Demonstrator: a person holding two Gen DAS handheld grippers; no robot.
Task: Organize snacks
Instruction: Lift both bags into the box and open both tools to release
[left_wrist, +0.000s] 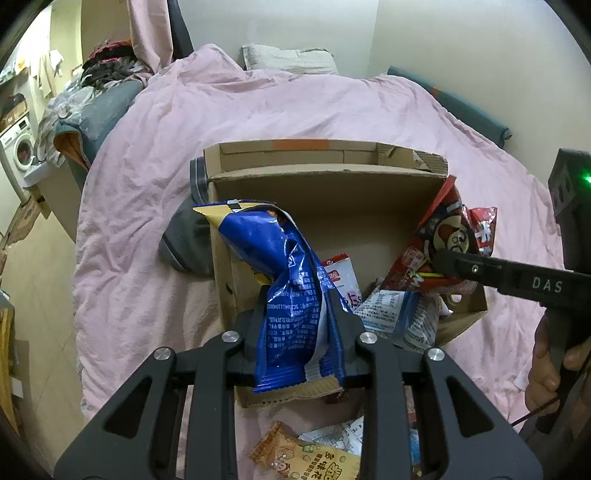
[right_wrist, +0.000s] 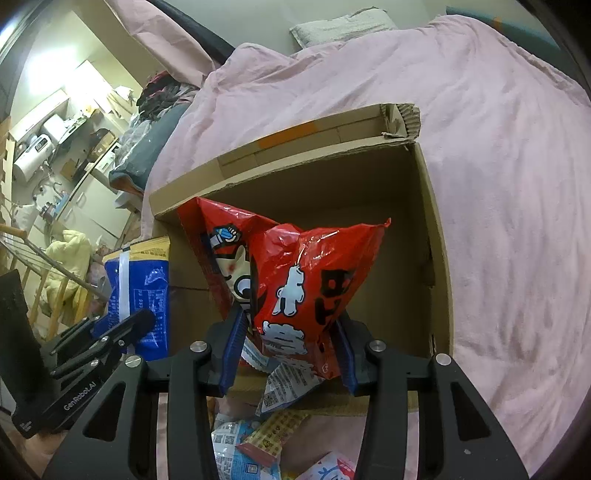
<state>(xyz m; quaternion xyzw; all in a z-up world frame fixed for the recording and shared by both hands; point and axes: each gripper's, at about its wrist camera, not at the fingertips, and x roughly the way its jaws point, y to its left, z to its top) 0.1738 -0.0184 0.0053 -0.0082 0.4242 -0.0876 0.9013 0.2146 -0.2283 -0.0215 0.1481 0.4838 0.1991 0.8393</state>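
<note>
Cardboard box (left_wrist: 332, 192) on pink duvet (left_wrist: 155, 221), loose packets (right_wrist: 266, 439) beside

A glossy, crinkled blue foil packet (left_wrist: 291, 295) and a shiny red foil packet (right_wrist: 295, 280) are seen above a box (left_wrist: 332, 206) of matt brown corrugated cardboard, its torn corner showing the fluted paper core. The box is set on a soft, creased pink cotton quilt (left_wrist: 155, 192). The left gripper (left_wrist: 299, 325) and right gripper (right_wrist: 288, 350) are made of matt black plastic, fastened with polished metal pins; blue ribbed pads (right_wrist: 232, 350) are fitted to the right one. Smaller packets (right_wrist: 258, 443) of printed, glossy plastic film are scattered nearby. A pale, nubbly towel-like cloth (left_wrist: 288, 57) is seen by the smooth painted wall (left_wrist: 461, 44).
</note>
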